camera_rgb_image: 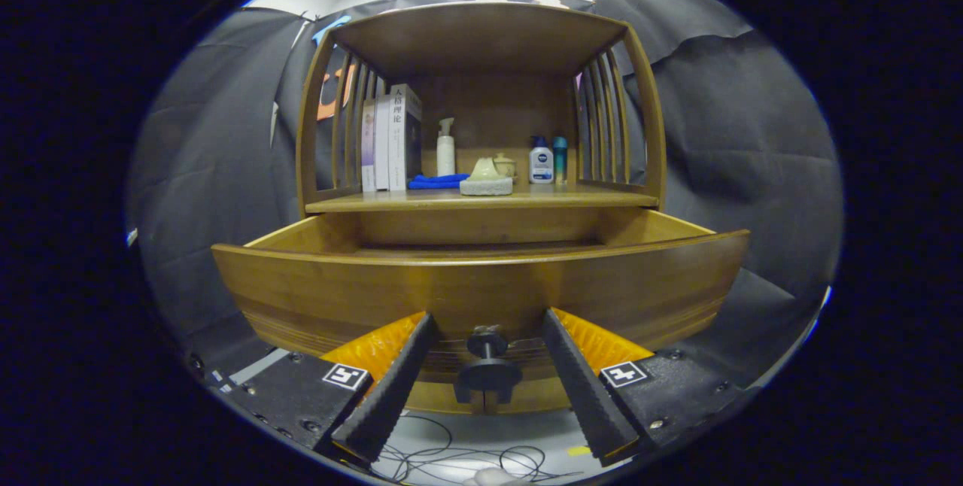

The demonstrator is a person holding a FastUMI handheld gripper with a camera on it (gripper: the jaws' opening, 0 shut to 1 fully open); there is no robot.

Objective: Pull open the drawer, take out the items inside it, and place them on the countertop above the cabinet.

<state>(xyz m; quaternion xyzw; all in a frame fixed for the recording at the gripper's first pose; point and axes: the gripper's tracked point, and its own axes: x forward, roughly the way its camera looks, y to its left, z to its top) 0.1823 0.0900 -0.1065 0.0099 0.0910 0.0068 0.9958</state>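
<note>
The drawer (481,298) stood pulled out below the counter (481,200), its knob (487,366) sitting untouched between the wide-spread jaws of the gripper (487,381); the drawer's interior lay up beyond that knob.

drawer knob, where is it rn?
Gripper view: the knob sits low on the pulled-out drawer front, midway between the open gripper fingers, neither touching it.

Staged recording booth: black cloth wall (722,140) hung behind a wooden cabinet (481,192) dressed with books (390,138), toiletry bottles (540,161); loose cables (451,456) on floor.
</note>
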